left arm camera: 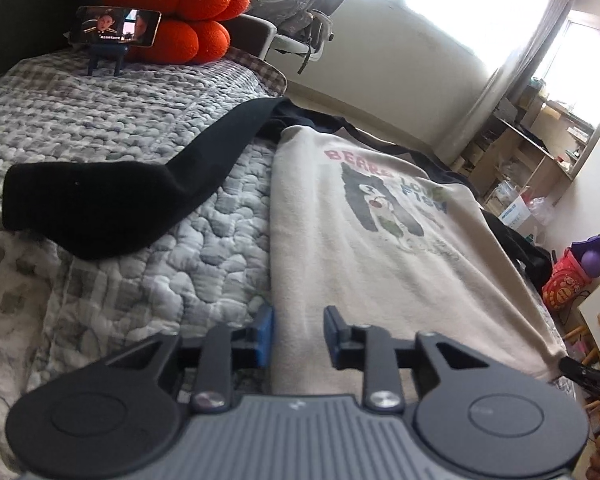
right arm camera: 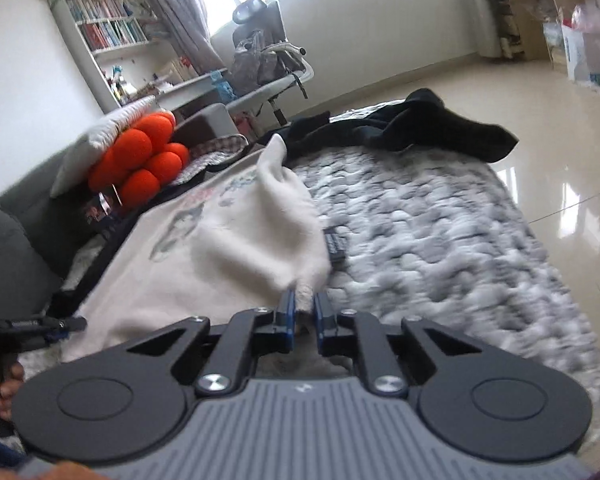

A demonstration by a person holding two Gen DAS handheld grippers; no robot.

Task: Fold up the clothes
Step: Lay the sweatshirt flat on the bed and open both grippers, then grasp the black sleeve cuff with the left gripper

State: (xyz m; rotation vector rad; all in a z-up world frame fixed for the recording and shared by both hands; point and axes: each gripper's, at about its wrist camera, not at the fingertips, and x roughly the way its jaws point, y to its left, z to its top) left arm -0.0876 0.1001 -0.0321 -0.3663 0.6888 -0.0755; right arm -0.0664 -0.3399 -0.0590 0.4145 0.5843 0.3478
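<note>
A cream shirt with a bear print lies flat on the grey quilted bed; its black sleeve stretches out to the left. My left gripper stands open at the shirt's near hem. One finger sits at the shirt's left edge and the other over the fabric, which lies flat between them. In the right wrist view my right gripper is shut on a bunched corner of the cream shirt, and that side rises in a loose fold over the shirt body. The other black sleeve lies crumpled at the far end.
Orange round cushions and a phone on a small stand sit at the head of the bed. A small dark flat object lies on the quilt beside the lifted fold. An office chair with a backpack, shelves and shiny floor surround the bed.
</note>
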